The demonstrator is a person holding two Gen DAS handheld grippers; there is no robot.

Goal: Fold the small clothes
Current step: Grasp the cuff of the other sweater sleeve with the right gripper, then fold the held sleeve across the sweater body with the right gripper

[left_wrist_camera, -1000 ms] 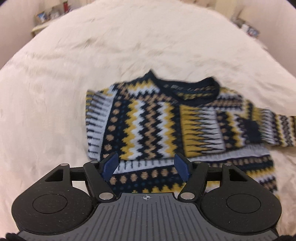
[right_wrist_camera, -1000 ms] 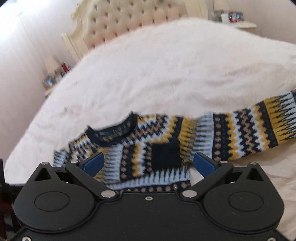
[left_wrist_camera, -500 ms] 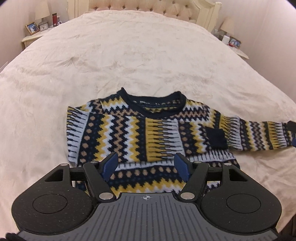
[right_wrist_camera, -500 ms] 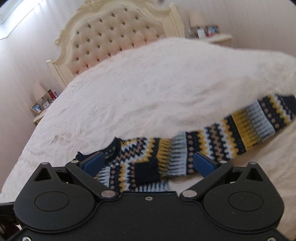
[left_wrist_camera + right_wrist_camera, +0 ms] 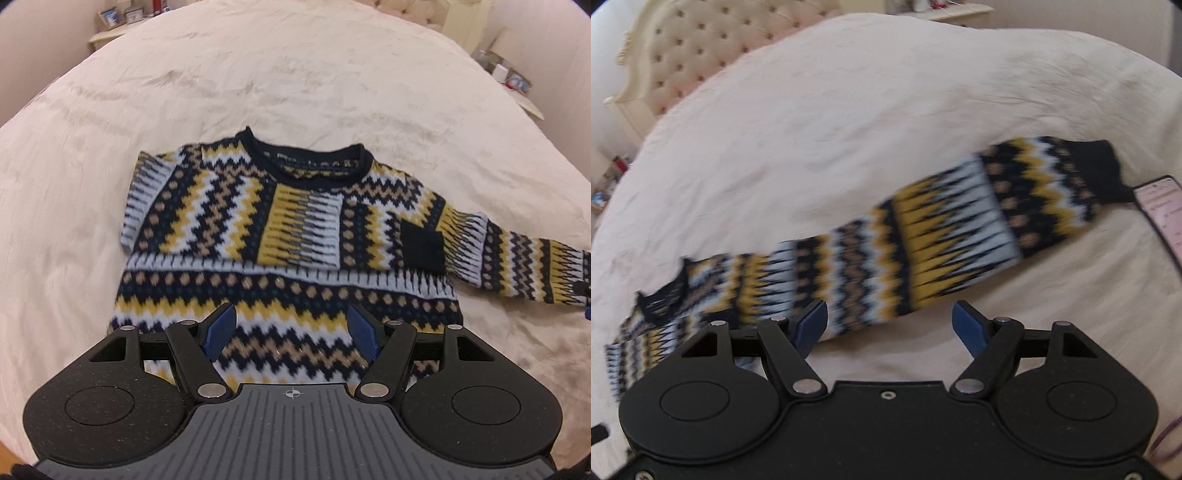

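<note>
Both tongs — left (image 5: pixel 291 334), right (image 5: pixel 890 326) — spread wide above the sweater (image 5: pixel 288 236), its hem hidden, sleeve (image 5: pixel 923 229) motion-blurred.

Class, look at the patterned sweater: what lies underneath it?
The sweater lies flat on the cream bedspread, which shows all around it. Whatever sits directly beneath the knit is covered, so nothing else can be confirmed.

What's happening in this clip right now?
A person with a gripper in each hand is about to fold a patterned sweater lying flat on a cream bed. One sleeve is folded in; the other sleeve stretches out sideways. The left gripper is over the hem, the right gripper by the outstretched sleeve. Both are open, holding nothing.
</note>
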